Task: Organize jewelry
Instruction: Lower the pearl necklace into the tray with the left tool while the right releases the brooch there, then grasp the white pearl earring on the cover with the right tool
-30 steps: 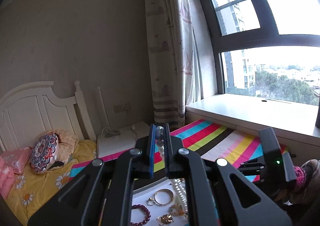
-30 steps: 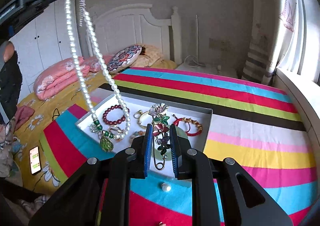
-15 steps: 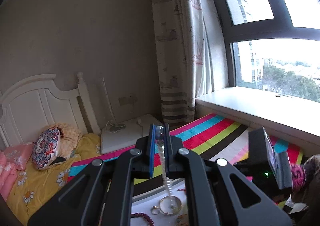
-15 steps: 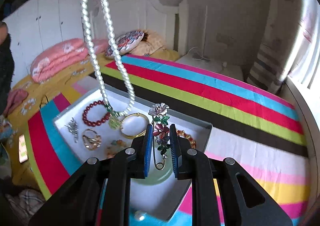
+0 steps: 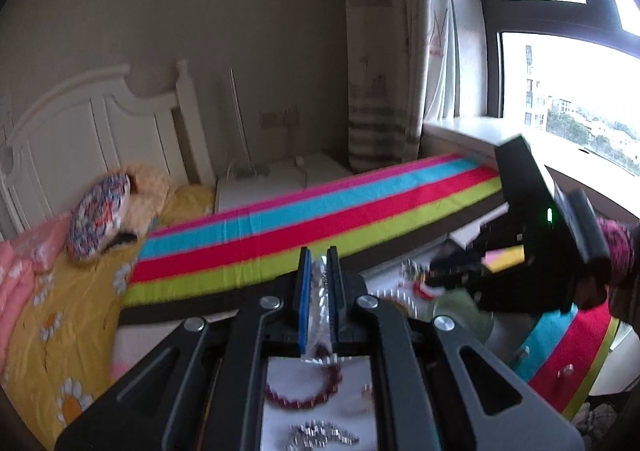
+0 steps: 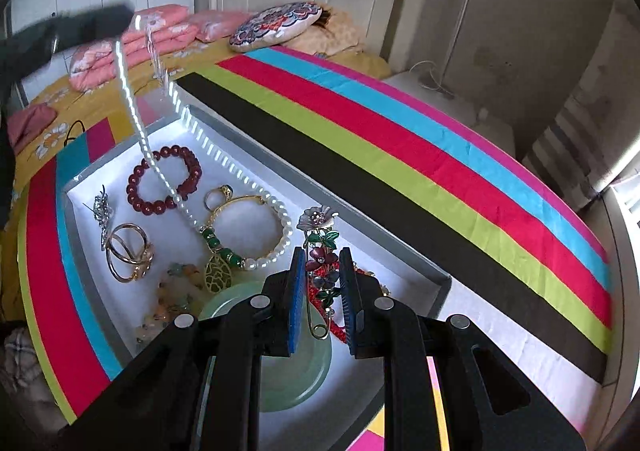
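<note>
My left gripper [image 5: 319, 263] is shut on the top of a white pearl necklace [image 6: 176, 199]. The necklace hangs down into a shallow white tray [image 6: 256, 155], and its green pendant [image 6: 218, 271] lies on the tray floor. My right gripper [image 6: 319, 271] is shut on a flower brooch [image 6: 318, 247] with a gold pin, held just above the tray's right end, over a pale green bangle [image 6: 304, 371]. In the left wrist view the right gripper [image 5: 444, 275] reaches in from the right. A dark red bead bracelet [image 6: 164, 179] and gold rings [image 6: 128, 251] lie in the tray.
The tray rests on a bright striped cloth [image 6: 400, 139]. A silver brooch [image 6: 102, 211], a gold bangle [image 6: 240, 211] and a red bracelet [image 6: 336, 327] also lie inside. A bed with pillows [image 6: 280, 25] and a white headboard lies beyond; a window sill [image 5: 480, 135] stands at right.
My left gripper came down with the necklace, and the pendant end now lies in the tray. My right gripper shifted over the tray's right end, still gripping the brooch.
</note>
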The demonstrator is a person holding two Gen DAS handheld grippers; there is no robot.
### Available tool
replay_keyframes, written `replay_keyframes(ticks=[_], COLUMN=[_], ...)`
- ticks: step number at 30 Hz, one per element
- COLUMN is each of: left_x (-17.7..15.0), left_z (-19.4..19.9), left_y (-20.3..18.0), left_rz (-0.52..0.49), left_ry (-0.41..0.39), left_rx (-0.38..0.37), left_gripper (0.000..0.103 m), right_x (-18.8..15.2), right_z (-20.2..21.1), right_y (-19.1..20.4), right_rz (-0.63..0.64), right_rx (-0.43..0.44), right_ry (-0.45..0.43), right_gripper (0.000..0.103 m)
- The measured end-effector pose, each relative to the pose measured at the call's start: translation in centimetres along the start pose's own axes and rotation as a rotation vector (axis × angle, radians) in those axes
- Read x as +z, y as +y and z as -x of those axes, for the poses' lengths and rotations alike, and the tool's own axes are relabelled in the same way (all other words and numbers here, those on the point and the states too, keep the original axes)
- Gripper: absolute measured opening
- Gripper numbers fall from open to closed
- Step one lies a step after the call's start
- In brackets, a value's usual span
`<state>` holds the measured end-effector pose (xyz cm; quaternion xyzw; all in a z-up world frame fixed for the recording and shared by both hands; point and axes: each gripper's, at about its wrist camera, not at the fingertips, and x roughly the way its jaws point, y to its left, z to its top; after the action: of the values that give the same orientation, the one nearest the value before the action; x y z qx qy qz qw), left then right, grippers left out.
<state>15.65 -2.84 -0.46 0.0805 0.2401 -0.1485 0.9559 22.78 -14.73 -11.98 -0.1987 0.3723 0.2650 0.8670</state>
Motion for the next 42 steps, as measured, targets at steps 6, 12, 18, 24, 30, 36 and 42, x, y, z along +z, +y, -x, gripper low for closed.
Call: replay_keyframes(ticks=[6, 12, 18, 24, 30, 36, 42], left_x=[-3.4, -5.4, -8.6, -9.7, -9.7, -9.9, -10.4], left_z=[-1.2, 0.6, 3.2, 4.6, 3.4, 1.1, 1.3], left_y=[0.7, 3.2, 3.9, 0.1, -3.8, -3.4, -3.9], left_rz=[0.032, 0.163, 0.239, 0.170, 0.039, 0.042, 0.006], left_ry=[0.067, 0.023, 0.028, -0.004, 0.006, 0.125, 0.115], left_rx=[0.005, 0.091, 0.150, 0.133, 0.144, 0.085, 0.095], left_gripper=[0.054, 0.100, 0.100, 0.100, 0.101, 0.100, 0.100], right_x=[-0.4, -1.4, -3.7, -7.7, -13.2, -16.6, -18.6], right_z=[-0.6, 2.1, 6.6, 11.2, 13.7, 12.9, 11.8], right_y=[0.0, -1.0, -1.7, -0.6, 1.8, 4.0, 5.9], right_rz=[-0.028, -0.107, -0.209, -0.285, -0.343, -0.395, -0.358], right_rx=[0.003, -0.021, -0.093, -0.148, -0.124, -0.097, -0.111], right_ry=[0.008, -0.092, -0.198, -0.308, -0.356, -0.289, -0.228], right_gripper=[0.021, 0.043, 0.055, 0.083, 0.086, 0.086, 0.070])
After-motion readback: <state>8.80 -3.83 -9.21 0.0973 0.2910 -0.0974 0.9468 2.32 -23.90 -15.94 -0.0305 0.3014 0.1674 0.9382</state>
